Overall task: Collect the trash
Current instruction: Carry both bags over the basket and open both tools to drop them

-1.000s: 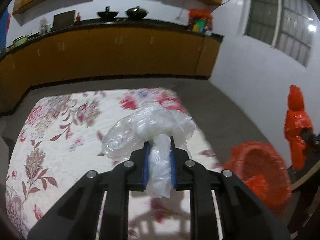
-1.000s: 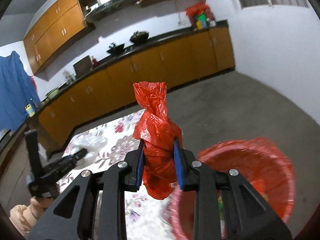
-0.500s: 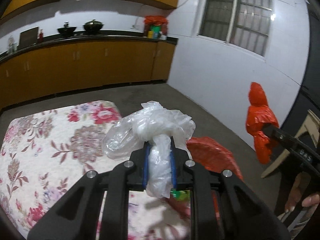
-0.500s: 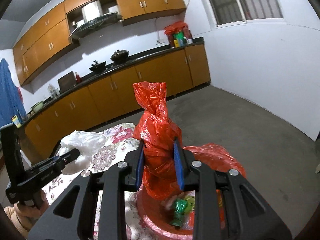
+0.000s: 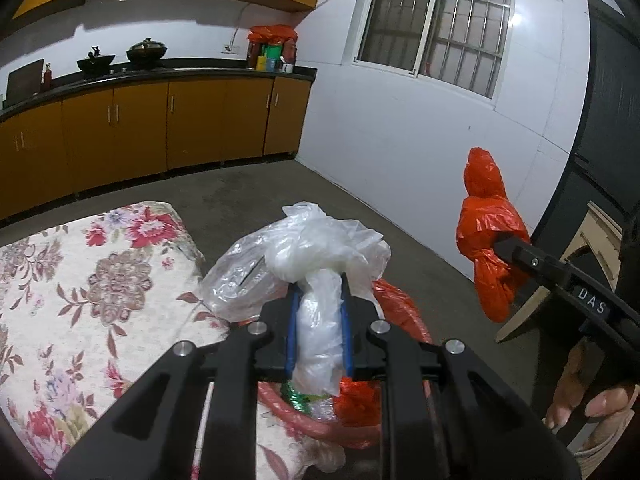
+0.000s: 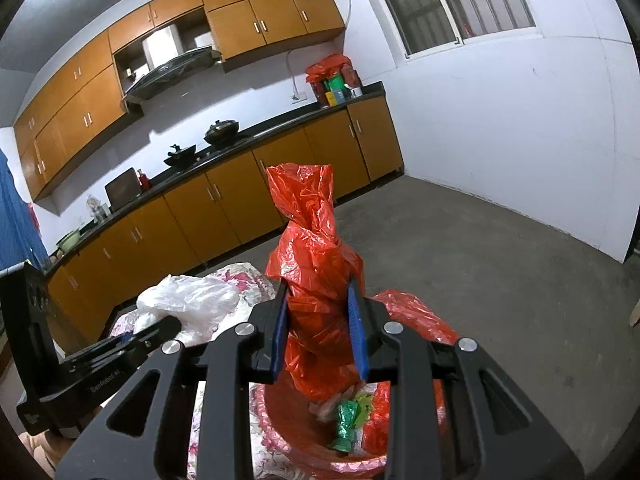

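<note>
Trash fills both tools. Much of the red basin [image 6: 320, 432] is hidden: in the right wrist view the gripper frame covers its near rim, and in the left wrist view only an arc of rim and a fold of its red liner show past the black fingers. Inside it, a green wrapper [image 6: 346, 424] and some pale scraps can be made out, but what the scraps are is hard to tell.

The left gripper [image 5: 319, 328] has its blue pads pressed close together on the neck of a clear plastic bag [image 5: 304, 256], whose crumpled top balloons above the jaws; its tail hangs below them over the basin. The right gripper [image 6: 320, 332] is clamped, somewhat wider, on a twisted red plastic bag [image 6: 316, 264] that stands upright between its pads, directly above the basin. From the left wrist view the same red bag [image 5: 486, 232] hangs in the air to the right, with part of a hand [image 5: 592, 400] on the tool's handle cut off by the frame edge.

The basin sits at the end of a table under a floral tablecloth [image 5: 80, 288]. Behind are orange cabinets [image 6: 224, 208], a dark counter with 2 woks [image 5: 120, 56], a barred window [image 5: 436, 20] and a bare concrete floor [image 6: 500, 280].
</note>
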Demonstrator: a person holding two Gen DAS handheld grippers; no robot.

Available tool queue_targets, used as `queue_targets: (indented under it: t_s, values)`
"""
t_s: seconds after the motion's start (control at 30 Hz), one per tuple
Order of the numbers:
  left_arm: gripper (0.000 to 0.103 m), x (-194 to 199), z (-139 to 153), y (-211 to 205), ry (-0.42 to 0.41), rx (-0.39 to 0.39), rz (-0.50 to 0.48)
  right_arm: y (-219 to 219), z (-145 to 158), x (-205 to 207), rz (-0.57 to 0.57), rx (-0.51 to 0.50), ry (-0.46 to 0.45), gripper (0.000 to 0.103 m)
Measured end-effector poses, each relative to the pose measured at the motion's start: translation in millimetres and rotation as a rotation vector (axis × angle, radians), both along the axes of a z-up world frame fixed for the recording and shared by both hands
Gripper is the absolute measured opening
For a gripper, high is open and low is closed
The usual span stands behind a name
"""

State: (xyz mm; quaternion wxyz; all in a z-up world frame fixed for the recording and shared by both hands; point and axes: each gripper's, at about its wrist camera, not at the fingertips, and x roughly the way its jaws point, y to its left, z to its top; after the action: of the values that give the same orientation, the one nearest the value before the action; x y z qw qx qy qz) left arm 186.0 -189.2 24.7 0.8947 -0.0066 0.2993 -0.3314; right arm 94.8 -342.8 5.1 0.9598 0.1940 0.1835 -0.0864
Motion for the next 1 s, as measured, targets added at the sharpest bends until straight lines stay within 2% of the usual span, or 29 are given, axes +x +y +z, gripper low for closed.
queue_targets:
  t_s: [0.3,0.47,0.53,0.73,0.8,0.9,1.0]
  values:
    - [0.020,9,-24,-22,0.062,0.004,-0.033,-11,-10,10,-0.009,0.045,0.021,0.028]
    - [0.031,18,-48,-31,0.123,0.007,-0.050,-17,-20,21,-0.001,0.053,0.054,0.036]
    - [0.040,22,-57,-33,0.143,0.015,-0.048,-17,-22,23,-0.005,0.057,0.063,0.040]
    - [0.049,29,-74,-18,0.191,0.020,-0.004,-19,-21,7,-0.040,0.042,0.056,0.058]
    - [0.052,26,-73,-11,0.184,0.019,0.009,-17,-19,-3,-0.058,0.019,0.048,0.073]
    - [0.065,12,-63,5,0.122,0.022,0.048,-7,-13,-20,-0.083,-0.055,0.026,0.087]
    - [0.081,-10,-48,21,0.041,0.027,0.100,11,-8,-39,-0.100,-0.159,-0.002,0.093]
